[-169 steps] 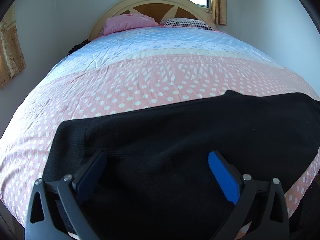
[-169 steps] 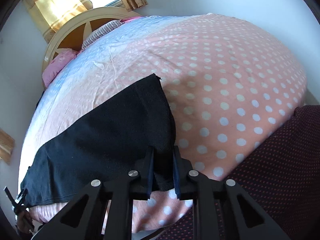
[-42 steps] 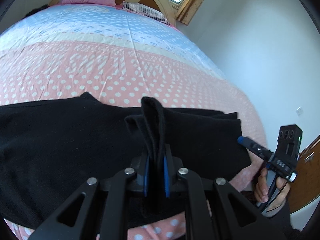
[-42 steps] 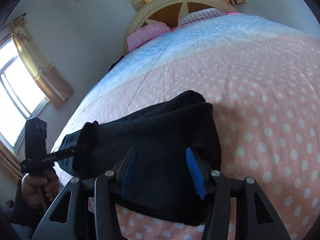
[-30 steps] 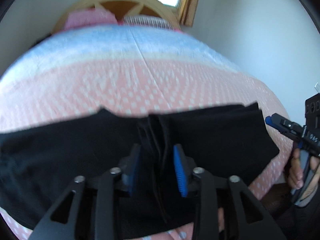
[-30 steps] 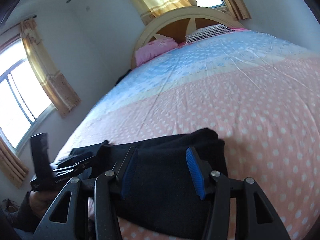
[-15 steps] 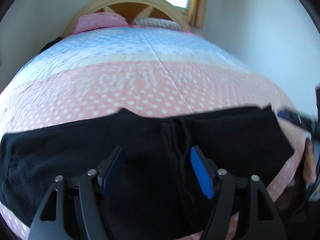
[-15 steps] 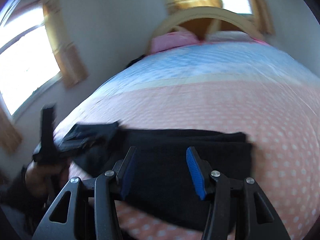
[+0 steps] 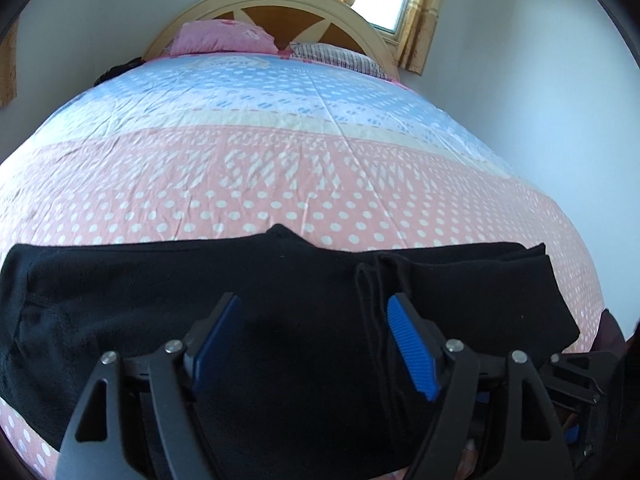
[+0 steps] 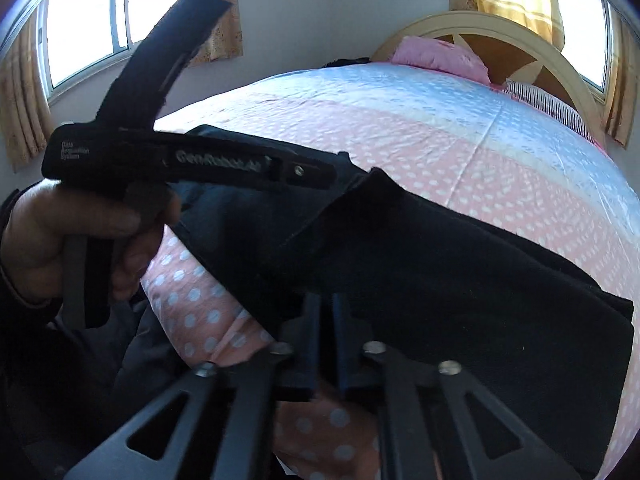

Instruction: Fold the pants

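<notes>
The bed [image 9: 280, 168], spread with a pink and blue dotted cover, fills both views, and the black pants [image 9: 160, 300] lie across its near edge as a long band, waistband end to the left and the doubled leg section to the right. Since the earlier frames the leg end has been carried over from the right and laid on the middle of the garment, where its edge now shows as a ridge of stacked layers in the left wrist view. That reads as one fold laid down, with a further fold probably needed to make a compact bundle.

The left hand-held gripper [image 9: 316, 344] has just been opening: it was clamped on that bunched leg end a moment ago, and its blue pads now stand well apart, with cloth lying under them but not pinched. The folded edge sits just beside its right pad.

The right hand-held gripper [image 10: 327, 316] has just closed after swinging toward the left one, whose body, with the hand [image 10: 80, 236] holding it, now fills the left of the right wrist view. Its jaws are together at the near edge of the pants [image 10: 460, 272]; whether cloth is caught between them cannot be told, though the dark fabric lies right at the tips.
</notes>
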Tool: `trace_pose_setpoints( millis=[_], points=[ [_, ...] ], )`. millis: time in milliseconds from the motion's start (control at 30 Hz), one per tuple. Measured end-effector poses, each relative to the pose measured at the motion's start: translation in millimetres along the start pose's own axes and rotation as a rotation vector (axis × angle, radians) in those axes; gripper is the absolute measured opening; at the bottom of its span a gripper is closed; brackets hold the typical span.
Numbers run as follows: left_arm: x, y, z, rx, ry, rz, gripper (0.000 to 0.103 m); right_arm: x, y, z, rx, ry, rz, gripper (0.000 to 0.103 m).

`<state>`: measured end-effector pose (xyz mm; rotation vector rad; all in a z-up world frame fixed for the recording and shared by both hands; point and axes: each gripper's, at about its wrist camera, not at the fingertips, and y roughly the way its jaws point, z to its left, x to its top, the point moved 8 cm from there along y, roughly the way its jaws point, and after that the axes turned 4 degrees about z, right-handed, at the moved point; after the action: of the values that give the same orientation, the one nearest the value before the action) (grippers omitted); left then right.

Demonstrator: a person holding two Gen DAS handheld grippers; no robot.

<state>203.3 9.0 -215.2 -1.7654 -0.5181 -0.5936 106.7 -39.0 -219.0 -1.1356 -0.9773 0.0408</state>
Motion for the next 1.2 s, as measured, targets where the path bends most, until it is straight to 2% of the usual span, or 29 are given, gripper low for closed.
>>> trace_pose_setpoints(
  millis=[233,367,500,567,600,633,700,733,833,967,1133,1200],
  points=[
    [1.6,-9.1,9.0,-0.009,-0.044,-0.017,0.078,-2.9,-18.6,13.1,0.0,-0.049,-0.014,0.002],
    [5.0,-10.7,2.4,0.012,-0.01,-0.035,0.084,-16.9,1.4,9.6,-0.009,-0.051,0.04,0.002],
    [-2.4,3.6,-12.3,0.012,0.045,0.004,0.085,-14.3,-9.5,4.3,0.032,-0.02,0.018,0.004],
    [-8.9,10.8,-18.0,0.045,0.099,0.034,0.085,-12.9,-22.5,-2.9,0.057,0.023,-0.029,0.004],
    [-11.6,13.7,-18.9,0.061,0.119,0.046,0.085,-13.8,-26.2,-8.1,0.06,0.046,-0.041,0.008],
    [-13.3,15.9,-18.5,0.075,0.133,0.054,0.085,-15.9,-27.1,-15.8,0.052,0.073,-0.038,0.023],
    [-14.6,16.2,-14.0,0.083,0.135,0.045,0.088,-23.2,-21.6,-28.4,0.021,0.116,-0.017,0.046],
    [-14.7,16.7,-12.9,0.085,0.129,0.045,0.09,-28.7,-16.2,-33.3,0.011,0.13,0.005,0.046],
    [-15.2,16.2,-11.6,0.085,0.129,0.041,0.091,-27.2,-24.3,-30.7,0.033,0.127,-0.032,0.046],
    [-13.1,4.5,-8.3,0.096,0.122,0.031,0.091,-23.5,-48.3,-25.8,0.057,0.112,-0.133,0.046],
    [0.9,-26.4,23.8,0.191,0.113,-0.037,0.092,-18.2,-53.9,-37.6,0.048,0.154,-0.184,0.046],
    [5.2,-40.0,41.0,0.251,0.127,-0.061,0.093,-15.3,-52.5,-41.7,0.049,0.172,-0.193,0.046]
  ],
)
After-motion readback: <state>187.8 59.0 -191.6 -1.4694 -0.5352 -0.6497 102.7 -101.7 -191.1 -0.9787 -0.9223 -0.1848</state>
